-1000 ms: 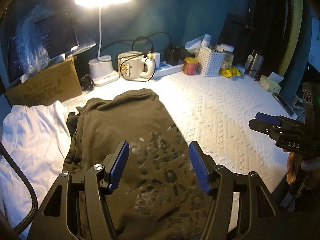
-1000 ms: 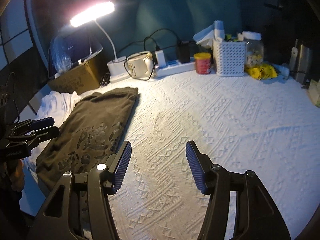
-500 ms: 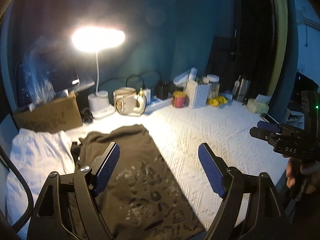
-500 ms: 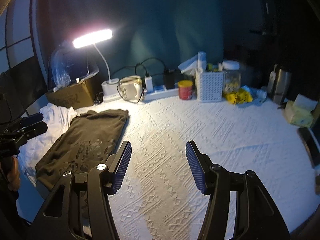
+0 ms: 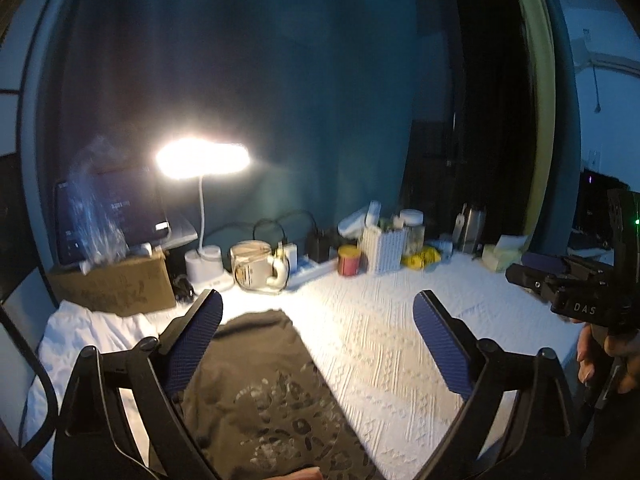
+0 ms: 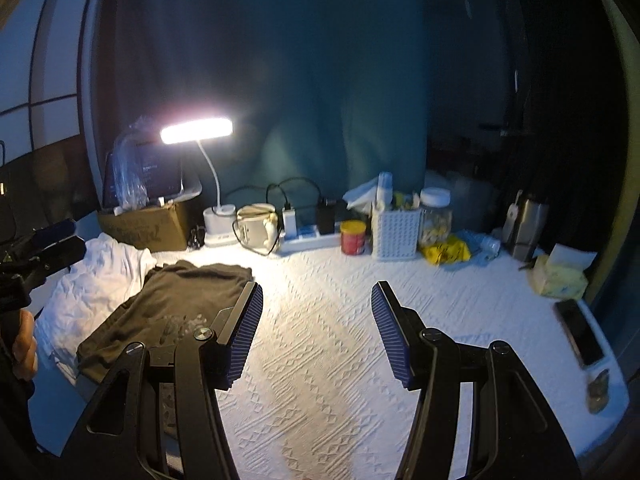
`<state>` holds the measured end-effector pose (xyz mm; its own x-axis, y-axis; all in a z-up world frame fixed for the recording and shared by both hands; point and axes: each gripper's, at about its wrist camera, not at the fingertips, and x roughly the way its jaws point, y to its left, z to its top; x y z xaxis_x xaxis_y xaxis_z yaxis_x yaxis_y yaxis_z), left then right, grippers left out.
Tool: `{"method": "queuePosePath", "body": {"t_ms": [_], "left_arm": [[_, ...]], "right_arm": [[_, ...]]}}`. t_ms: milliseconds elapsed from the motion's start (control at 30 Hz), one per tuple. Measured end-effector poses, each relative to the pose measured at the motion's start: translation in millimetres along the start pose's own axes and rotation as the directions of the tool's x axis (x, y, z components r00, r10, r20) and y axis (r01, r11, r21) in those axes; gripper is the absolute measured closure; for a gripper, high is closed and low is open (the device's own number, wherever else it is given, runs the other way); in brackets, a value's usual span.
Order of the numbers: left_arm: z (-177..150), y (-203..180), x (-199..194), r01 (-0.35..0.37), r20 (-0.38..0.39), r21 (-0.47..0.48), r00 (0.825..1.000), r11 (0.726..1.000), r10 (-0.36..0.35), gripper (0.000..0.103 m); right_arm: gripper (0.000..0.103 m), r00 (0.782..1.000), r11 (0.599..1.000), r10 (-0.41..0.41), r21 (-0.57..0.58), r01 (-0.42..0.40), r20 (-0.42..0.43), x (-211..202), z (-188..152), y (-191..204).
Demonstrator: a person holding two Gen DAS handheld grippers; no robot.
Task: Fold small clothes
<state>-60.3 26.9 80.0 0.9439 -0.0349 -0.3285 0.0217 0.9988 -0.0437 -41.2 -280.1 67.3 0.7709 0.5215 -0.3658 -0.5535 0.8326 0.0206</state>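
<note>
Left gripper [image 5: 318, 344]: jaws wide and have just been opening further; nothing between the blue pads; it hangs above the near end of the dark shirt.
Right gripper [image 6: 317, 332]: jaws moderately apart, nothing held; only bare bedspread shows between them.
Dark shirt [image 6: 176, 304]: folded to a long olive-brown panel with a pale print uppermost, lying flat on the left part of the white textured bedspread [image 6: 360, 320].
White garment [image 6: 96, 280]: crumpled, just left of the dark shirt and partly under its edge.
Cardboard box [image 6: 146, 226]: open-topped, at the back left; a dark screen and crinkled clear plastic stand out of it. Further contents cannot be told.
White perforated basket [image 6: 394, 234]: upright at the back; holds a white tube or bottle and several small items too blurred to identify.
Clear jar [image 6: 435, 216]: white lid on, just right of the basket; pale pieces inside, kind unclear.
Red tin [image 6: 353, 237]: yellow lid closed, just left of the basket.
Cream mug [image 6: 256, 226]: beside the lit desk lamp [image 6: 218, 216], a black cable looped round it; interior not visible.
Tissue box [image 6: 560, 274]: yellow-green, at the right edge, a tissue standing out of it.
Phone [image 6: 580, 332]: flat near the right bed edge.
</note>
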Motion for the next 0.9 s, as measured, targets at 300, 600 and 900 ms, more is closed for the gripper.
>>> {"method": "queuePosePath", "body": {"t_ms": [300,600,900], "left_arm": [[10.4,5.1,-28.9,-0.015,0.101,-0.022,0.995,1.0,0.017,0.001],[18.5,15.7,-49.6,-0.031,0.16,-0.06,0.986,0.998,0.04,0.001],[19.8,32.0,-61.6,-0.083,0.188,-0.104,0.977,0.991,0.102,0.001]], "right_arm": [[0.043,0.996,0.998,-0.031,-0.044,0.035,0.089,-36.4,19.2,5.8],[0.043,0.987,0.997,-0.03,-0.058,0.04,0.161,-62.8,35.0,13.0],[0.042,0.969,0.996,-0.024,-0.077,0.044,0.244,-87.9,51.9,22.0]]}}
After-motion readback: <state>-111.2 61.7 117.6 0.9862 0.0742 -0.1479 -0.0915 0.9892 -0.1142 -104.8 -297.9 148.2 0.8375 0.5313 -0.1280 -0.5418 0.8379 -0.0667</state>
